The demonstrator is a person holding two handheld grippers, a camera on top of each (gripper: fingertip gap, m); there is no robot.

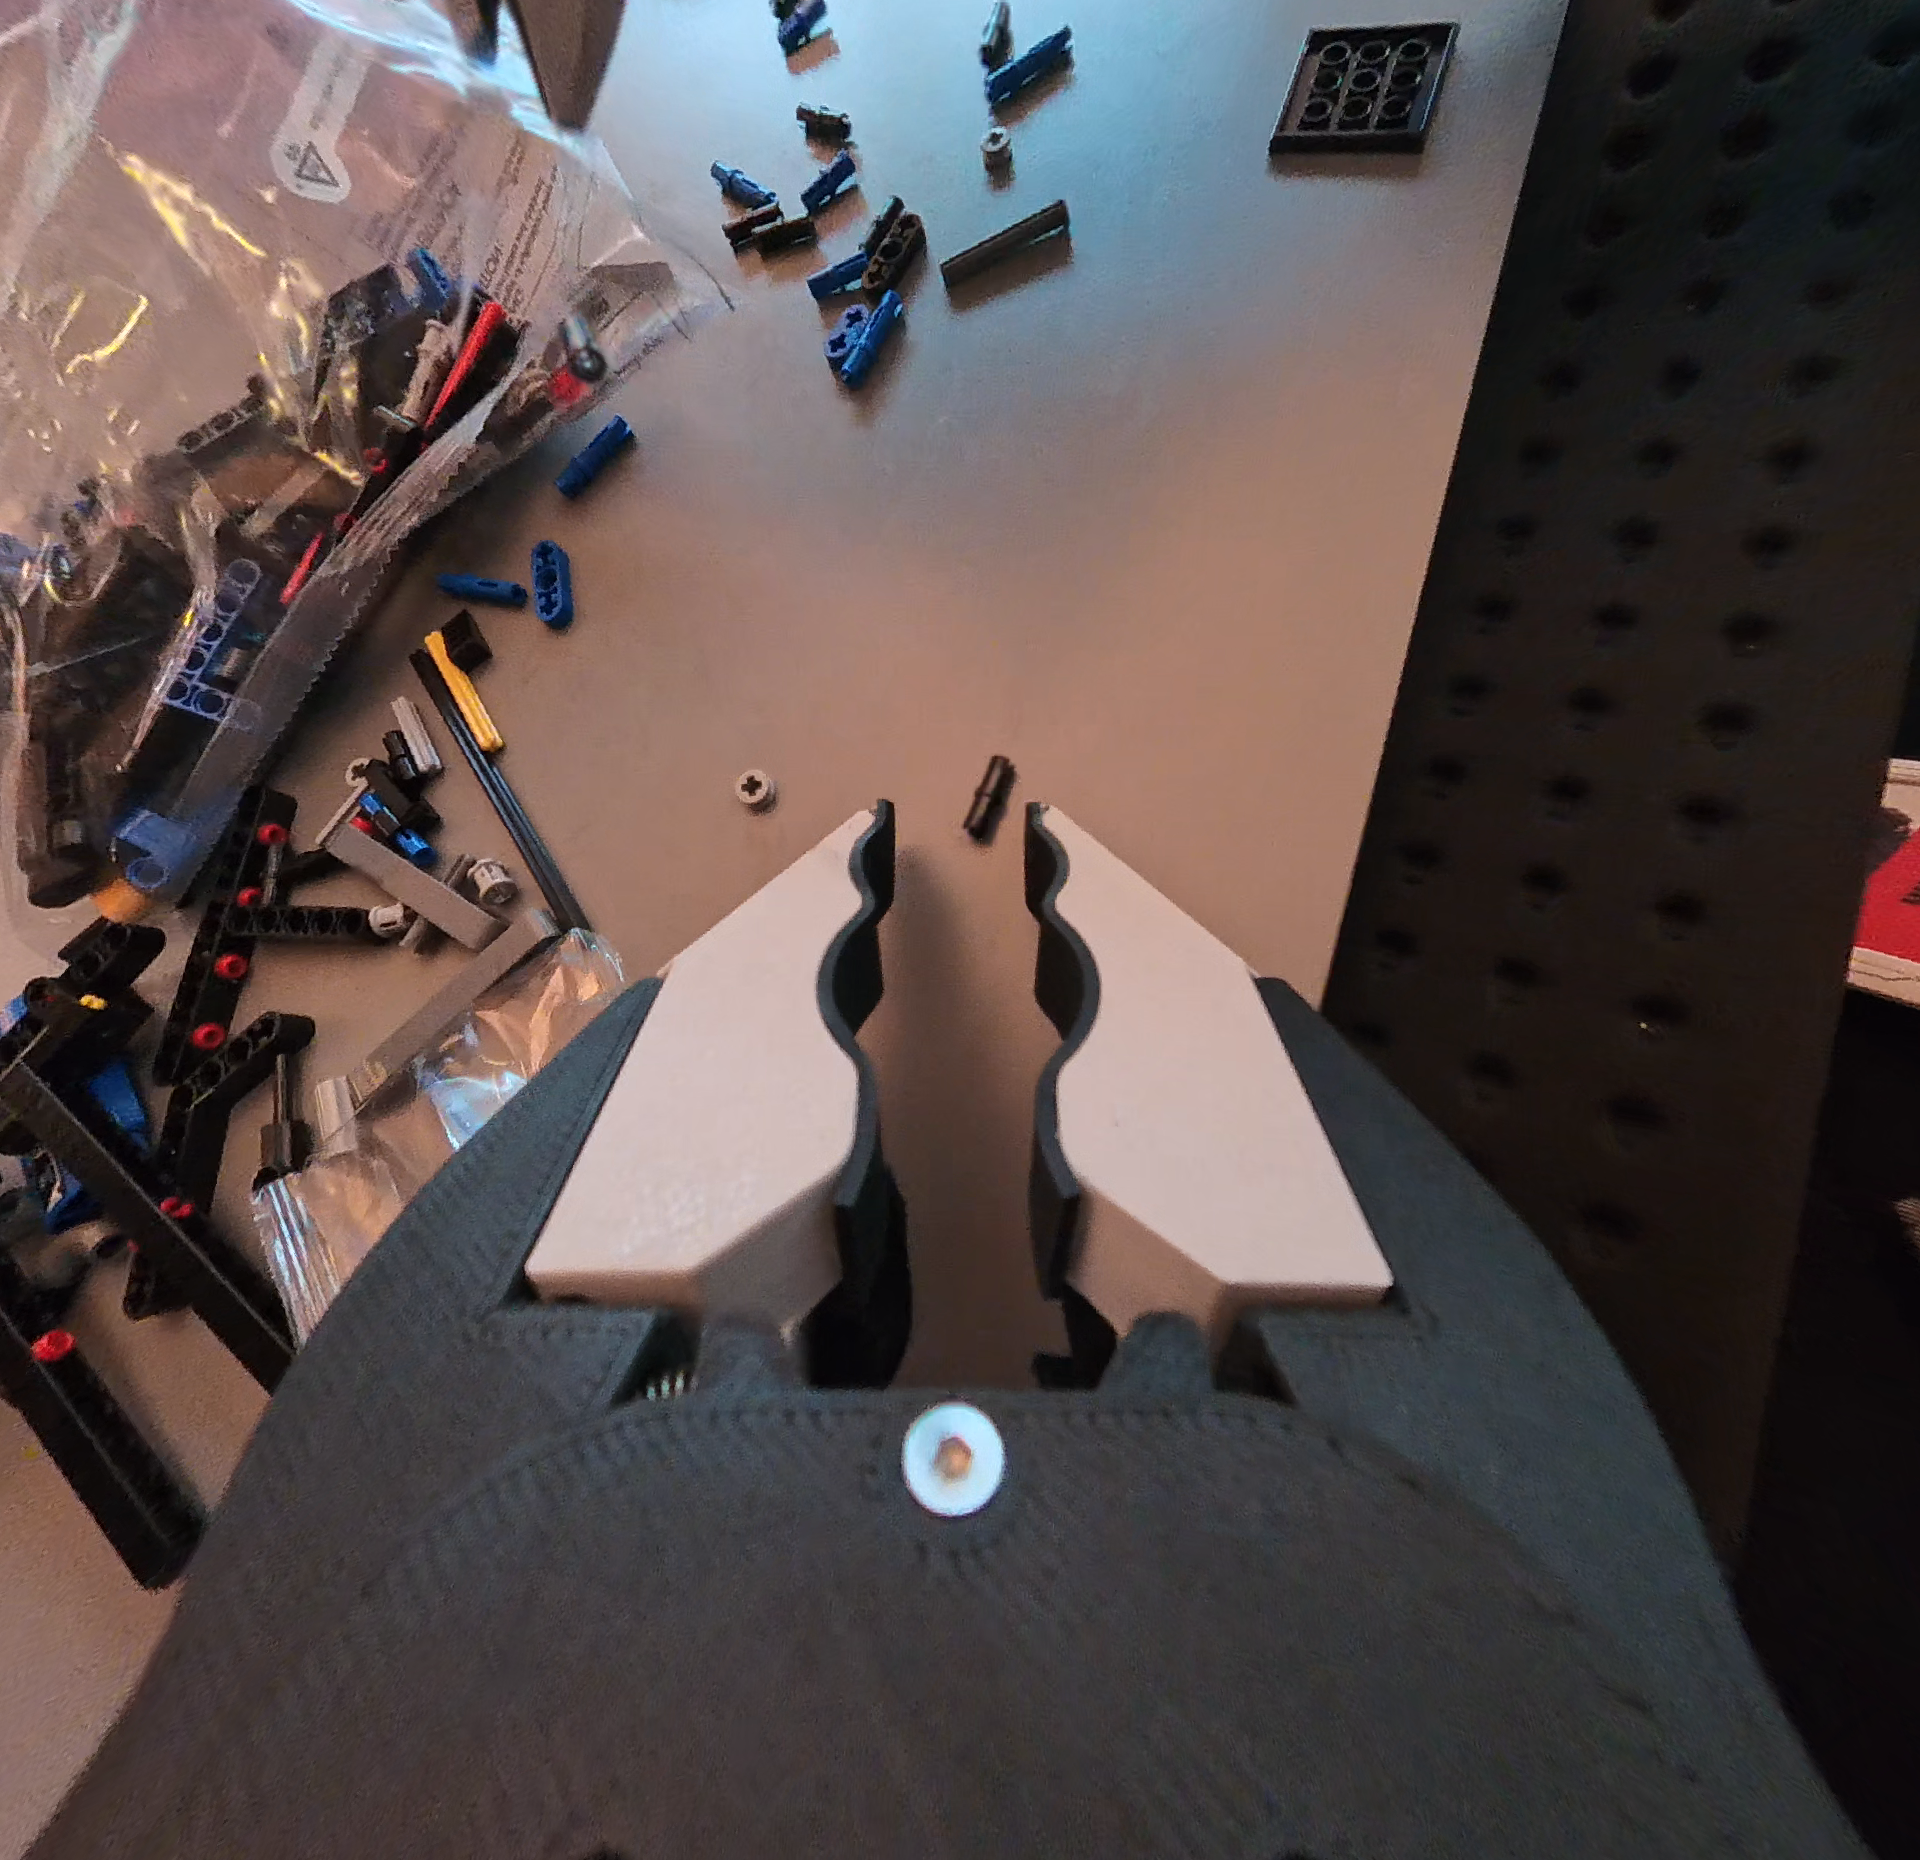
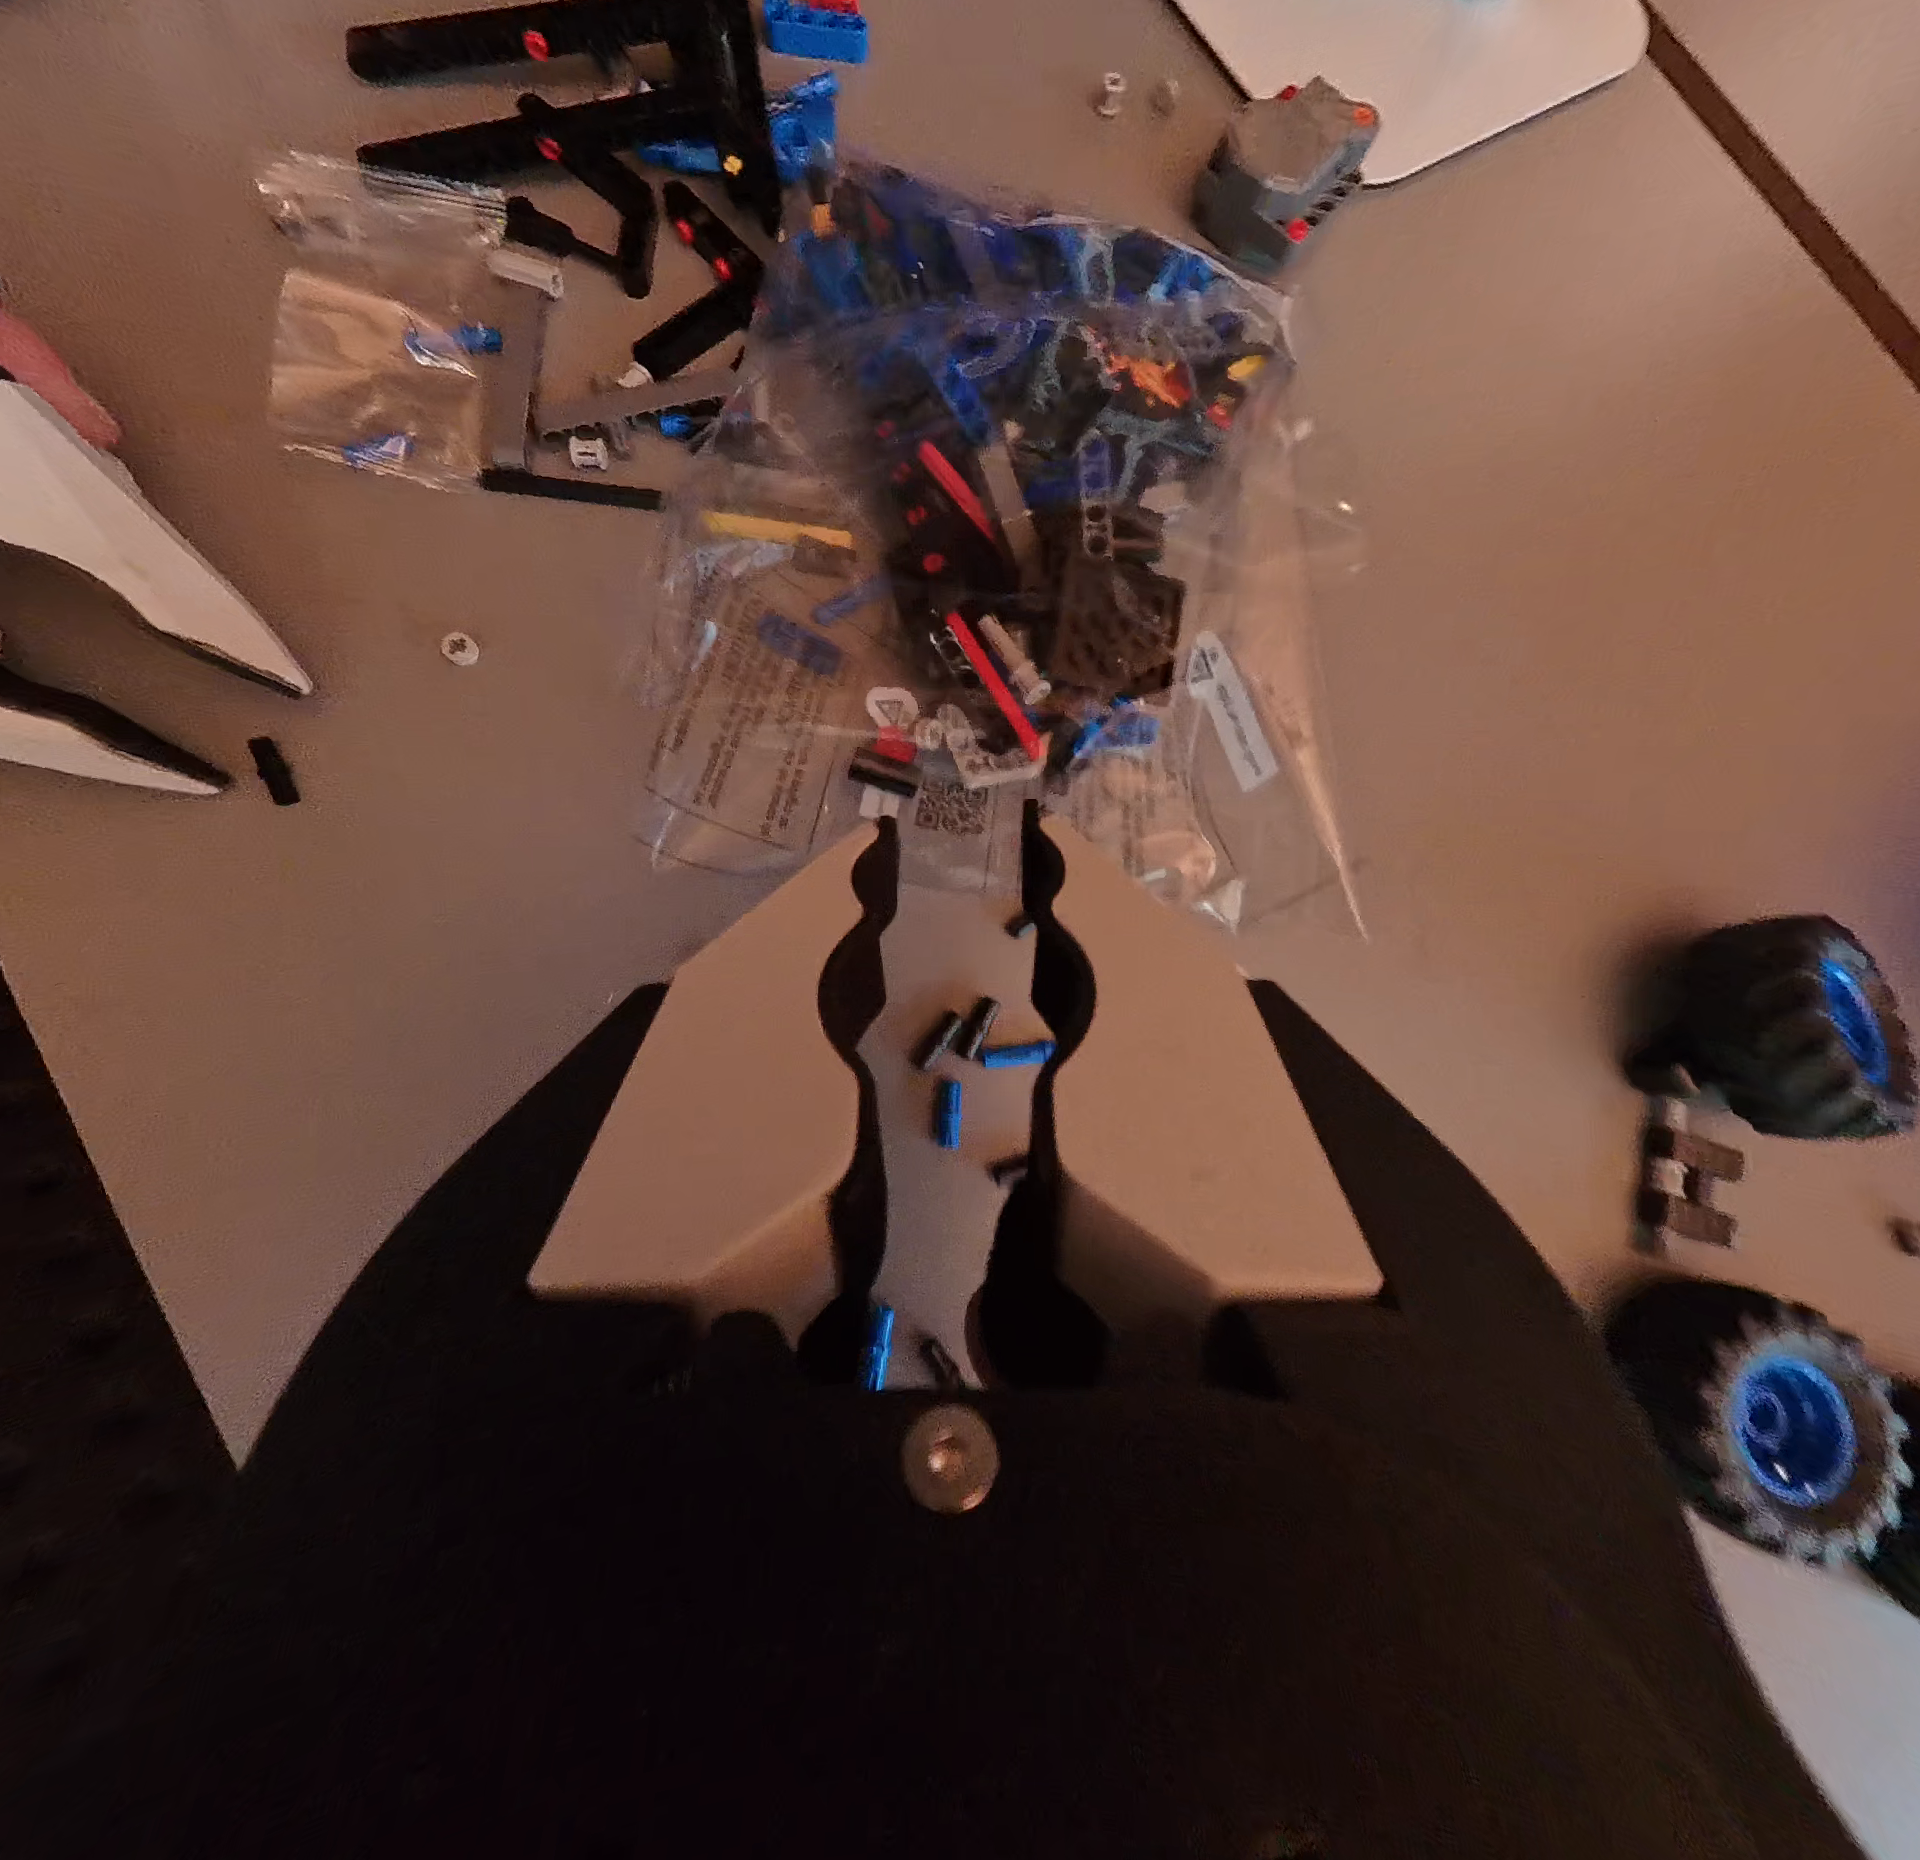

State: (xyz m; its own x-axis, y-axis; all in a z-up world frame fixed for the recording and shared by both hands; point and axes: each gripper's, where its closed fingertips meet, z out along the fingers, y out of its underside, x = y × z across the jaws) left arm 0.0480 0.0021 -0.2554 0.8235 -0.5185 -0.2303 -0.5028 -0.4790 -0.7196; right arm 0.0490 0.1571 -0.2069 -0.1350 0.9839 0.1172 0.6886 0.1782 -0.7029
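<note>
Left gripper (image 1: pixel 958 823) is held low over the table (image 1: pixel 1143 563), jaws spread, nothing pinched; a small black pin (image 1: pixel 988 796) lies just beyond the tips. A grey bush (image 1: pixel 755 789) sits to the left, a clear parts bag (image 1: pixel 260 356) far left, scattered blue and black pins (image 1: pixel 862 252) farther off. Right gripper (image 2: pixel 954 823) is seen with jaws apart and empty, tips at the near edge of the bag (image 2: pixel 987 563); two blue-hubbed wheels (image 2: pixel 1787 1031) lie right.

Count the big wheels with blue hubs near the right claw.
2. One wheel lies on the table to the right of the right claw, the other wheel closer to the camera below it. More may sit outside the frame.
</note>
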